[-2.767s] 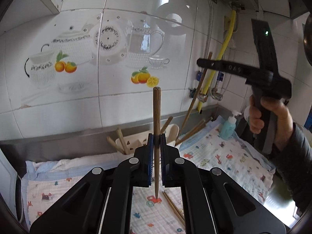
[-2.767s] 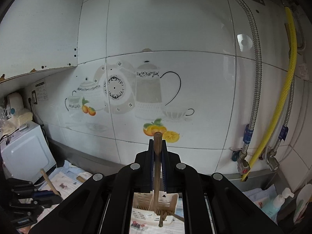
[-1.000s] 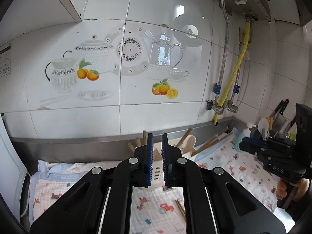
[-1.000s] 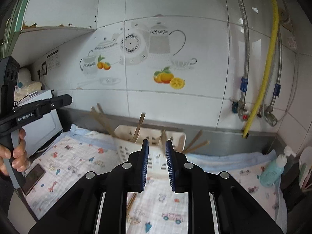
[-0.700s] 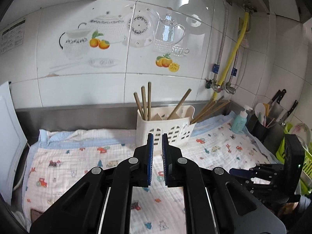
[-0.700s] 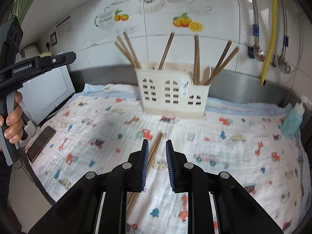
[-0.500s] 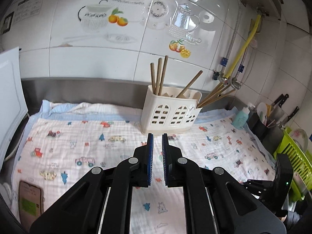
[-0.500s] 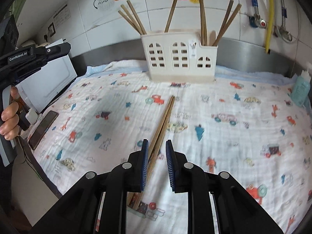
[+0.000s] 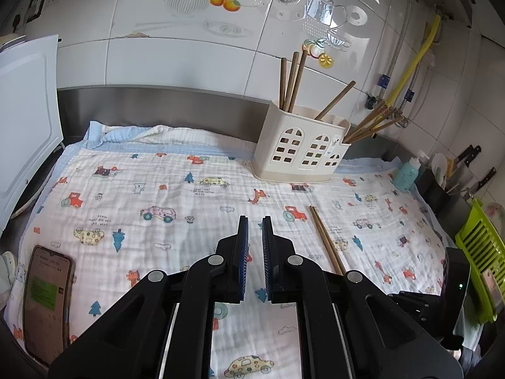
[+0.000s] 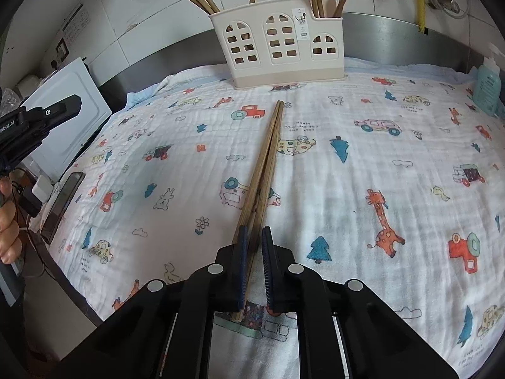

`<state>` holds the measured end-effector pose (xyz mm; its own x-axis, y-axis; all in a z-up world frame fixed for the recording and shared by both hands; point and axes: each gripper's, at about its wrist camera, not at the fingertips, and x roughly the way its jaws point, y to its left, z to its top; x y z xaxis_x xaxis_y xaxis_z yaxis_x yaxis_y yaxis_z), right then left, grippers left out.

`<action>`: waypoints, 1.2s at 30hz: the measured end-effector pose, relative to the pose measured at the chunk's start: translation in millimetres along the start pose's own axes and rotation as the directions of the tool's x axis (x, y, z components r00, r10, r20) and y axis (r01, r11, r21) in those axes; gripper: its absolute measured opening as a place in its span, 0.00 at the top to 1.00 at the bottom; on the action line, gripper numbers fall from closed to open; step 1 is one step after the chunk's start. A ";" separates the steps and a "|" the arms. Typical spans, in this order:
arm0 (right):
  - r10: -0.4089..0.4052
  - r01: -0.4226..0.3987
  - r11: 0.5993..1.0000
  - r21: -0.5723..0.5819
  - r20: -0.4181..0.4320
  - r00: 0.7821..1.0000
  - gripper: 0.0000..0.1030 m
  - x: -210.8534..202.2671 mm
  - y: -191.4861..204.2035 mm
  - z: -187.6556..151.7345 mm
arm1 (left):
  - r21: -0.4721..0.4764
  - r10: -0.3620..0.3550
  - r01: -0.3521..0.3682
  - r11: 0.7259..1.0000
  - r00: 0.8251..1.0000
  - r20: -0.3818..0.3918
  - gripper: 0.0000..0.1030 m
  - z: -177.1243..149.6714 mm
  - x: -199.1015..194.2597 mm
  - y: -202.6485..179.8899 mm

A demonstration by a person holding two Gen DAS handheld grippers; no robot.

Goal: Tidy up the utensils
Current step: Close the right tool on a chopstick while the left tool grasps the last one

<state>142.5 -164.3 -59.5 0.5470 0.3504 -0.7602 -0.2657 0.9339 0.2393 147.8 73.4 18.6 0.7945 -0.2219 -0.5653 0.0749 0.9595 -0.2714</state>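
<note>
Left view: the rack (image 9: 300, 148) on the cloth (image 9: 157, 189) holds upright and leaning chopsticks; a loose pair (image 9: 325, 240) lies right of the closed, empty left gripper (image 9: 255, 221); phone (image 9: 47, 297) at left

Right view: the pair (image 10: 262, 164) points at the rack (image 10: 277, 44), its near ends between the right gripper (image 10: 255, 232), just narrowed almost shut, pressing unclear

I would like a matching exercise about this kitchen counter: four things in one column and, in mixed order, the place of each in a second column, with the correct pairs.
Things:
1. pair of chopsticks
2. white utensil holder
3. phone
4. blue bottle

Places:
A. at the left edge of the printed cloth
B. at the right end, near the knives
C. lying flat on the cloth, in front of the holder
D. standing at the back, by the steel backsplash

Pairs: 1-C, 2-D, 3-A, 4-B
</note>
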 end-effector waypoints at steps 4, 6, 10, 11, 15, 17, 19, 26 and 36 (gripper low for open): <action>-0.032 0.032 0.999 -0.012 0.001 0.999 0.91 0.4 2.8 1.0 | -0.007 0.000 0.000 1.000 1.000 -0.019 0.91 -6.7 4.5 1.1; -0.045 0.045 0.999 -0.009 0.000 0.999 0.91 1.8 4.1 1.4 | -0.011 -0.001 0.000 1.000 1.000 -0.025 0.91 -9.5 6.3 1.4; -0.074 0.074 0.997 -0.023 0.000 0.997 0.91 6.5 8.4 2.7 | -0.005 0.004 -0.004 1.000 0.999 -0.038 0.91 -14.4 9.0 -0.6; -0.081 0.081 0.996 -0.028 0.000 0.997 0.91 7.5 9.3 3.1 | -0.006 0.002 -0.002 1.000 0.999 -0.040 0.91 -15.7 9.6 -0.7; -0.091 0.091 0.996 -0.023 0.004 0.996 0.91 10.2 9.7 4.5 | -0.012 -0.003 0.002 1.000 0.998 -0.055 0.91 -21.2 12.4 -1.0; -0.090 0.090 0.996 -0.021 0.009 0.996 0.92 10.8 9.2 4.5 | -0.010 -0.010 0.009 1.000 0.998 -0.066 0.91 -24.3 14.3 -2.7; -0.085 0.085 0.996 -0.020 0.011 0.996 0.92 10.2 8.4 4.2 | -0.002 -0.012 0.012 1.000 0.997 -0.078 0.91 -28.2 16.4 -7.0; -0.089 0.090 0.996 -0.017 0.061 0.994 0.94 -8.0 2.6 4.9 | 0.013 -0.034 0.036 0.999 0.991 -0.128 0.91 -43.9 25.5 -24.9; -0.111 0.124 0.990 -0.064 0.176 0.978 0.94 -56.1 -8.4 13.4 | 0.043 -0.103 0.114 0.993 0.974 -0.203 0.91 -71.3 42.3 -75.4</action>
<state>124.7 -190.8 -10.8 0.7043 0.2511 -0.6640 -0.2455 0.9638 0.1041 132.8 -20.6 -40.4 0.6433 -0.3500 -0.6809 0.1908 0.9346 -0.3001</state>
